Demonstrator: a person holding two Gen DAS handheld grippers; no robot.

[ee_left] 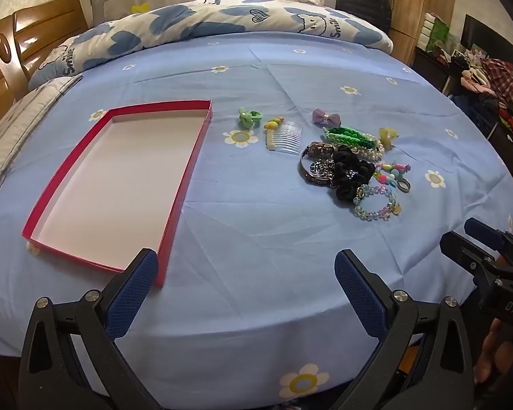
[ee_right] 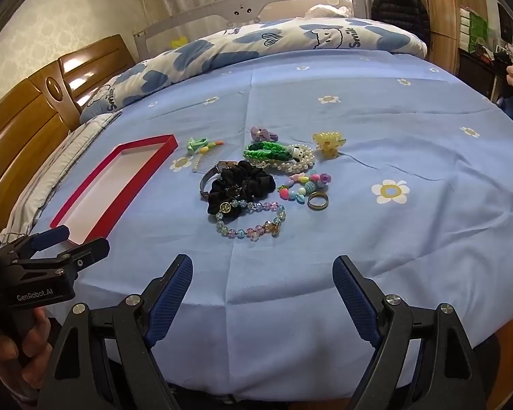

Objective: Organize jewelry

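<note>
A shallow red box point(ee_left: 188, 157) with a white inside lies on the blue bed sheet, left of a heap of jewelry; it also shows in the right wrist view point(ee_right: 160, 164). The heap holds a black scrunchie point(ee_right: 246, 179), a pastel bead bracelet point(ee_right: 253, 230), a metal ring point(ee_right: 317, 200), a pearl strand point(ee_right: 299, 164), a green braided band point(ee_right: 268, 150), a yellow claw clip point(ee_right: 329, 141), a clear comb point(ee_left: 289, 136) and a purple bow point(ee_left: 326, 117). My left gripper point(ee_left: 246, 266) is open and empty, near the box's front corner. My right gripper point(ee_right: 261, 273) is open and empty, in front of the bracelet.
A folded blue and white quilt point(ee_left: 222, 24) lies along the bed's far side. A wooden headboard point(ee_left: 3, 58) stands at the left. Dark furniture with clothes point(ee_left: 489, 78) stands at the right. The bed's front edge is just under both grippers.
</note>
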